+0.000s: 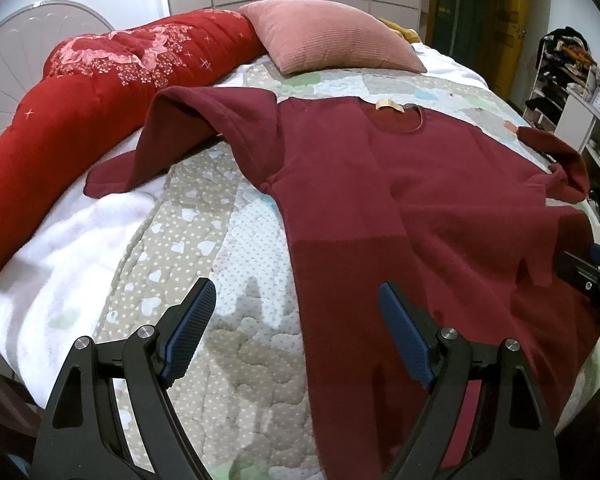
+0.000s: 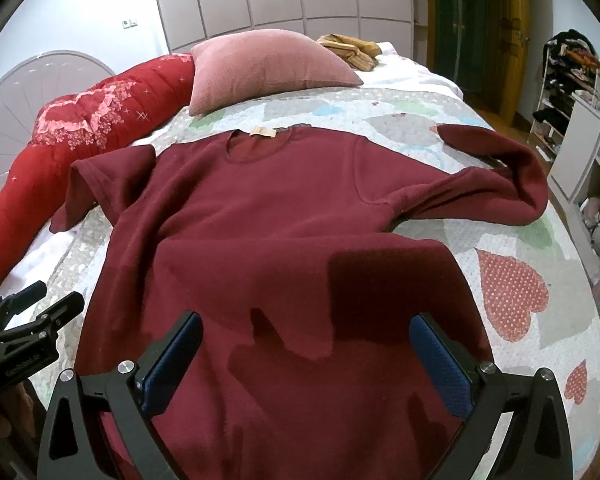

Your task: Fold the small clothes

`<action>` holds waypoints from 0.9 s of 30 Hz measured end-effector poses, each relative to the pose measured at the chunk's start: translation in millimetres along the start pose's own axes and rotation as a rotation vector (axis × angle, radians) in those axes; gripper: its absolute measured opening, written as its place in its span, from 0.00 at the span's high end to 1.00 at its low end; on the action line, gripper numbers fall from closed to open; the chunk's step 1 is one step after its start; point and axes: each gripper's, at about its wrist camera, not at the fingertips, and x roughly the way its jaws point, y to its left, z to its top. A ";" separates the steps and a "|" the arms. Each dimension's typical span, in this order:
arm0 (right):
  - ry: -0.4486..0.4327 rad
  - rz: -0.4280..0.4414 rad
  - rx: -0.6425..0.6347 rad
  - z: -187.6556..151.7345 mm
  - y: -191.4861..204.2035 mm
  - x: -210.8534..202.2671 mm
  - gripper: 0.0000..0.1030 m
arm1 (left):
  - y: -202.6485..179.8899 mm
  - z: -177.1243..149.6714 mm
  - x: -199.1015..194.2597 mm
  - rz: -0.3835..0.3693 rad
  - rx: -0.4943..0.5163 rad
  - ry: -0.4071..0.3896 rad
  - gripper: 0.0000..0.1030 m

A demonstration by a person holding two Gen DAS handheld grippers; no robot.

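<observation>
A dark red long-sleeved top point(image 1: 380, 200) point(image 2: 268, 216) lies spread flat on the bed, neckline with a tan label point(image 1: 390, 106) at the far end. Its left sleeve point(image 1: 172, 136) is bent over near the red bolster, and its right sleeve point(image 2: 508, 168) curls back near the bed's right edge. My left gripper point(image 1: 296, 316) hovers open over the top's near left hem edge, nothing between its fingers. My right gripper point(image 2: 306, 344) hovers open above the lower middle of the top, also holding nothing. Each gripper shows at the edge of the other's view.
The bed has a heart-patterned quilt point(image 1: 204, 240) point(image 2: 512, 292) and a white blanket point(image 1: 72, 248). A red floral bolster point(image 1: 80, 96) and a pink pillow point(image 2: 260, 64) lie at the far side. Shelves with clutter point(image 2: 572, 80) stand to the right of the bed.
</observation>
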 end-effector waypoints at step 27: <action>0.012 0.015 0.003 2.4 6.1 9.1 0.00 | -8.0 4.3 6.0 -0.009 0.005 0.009 0.18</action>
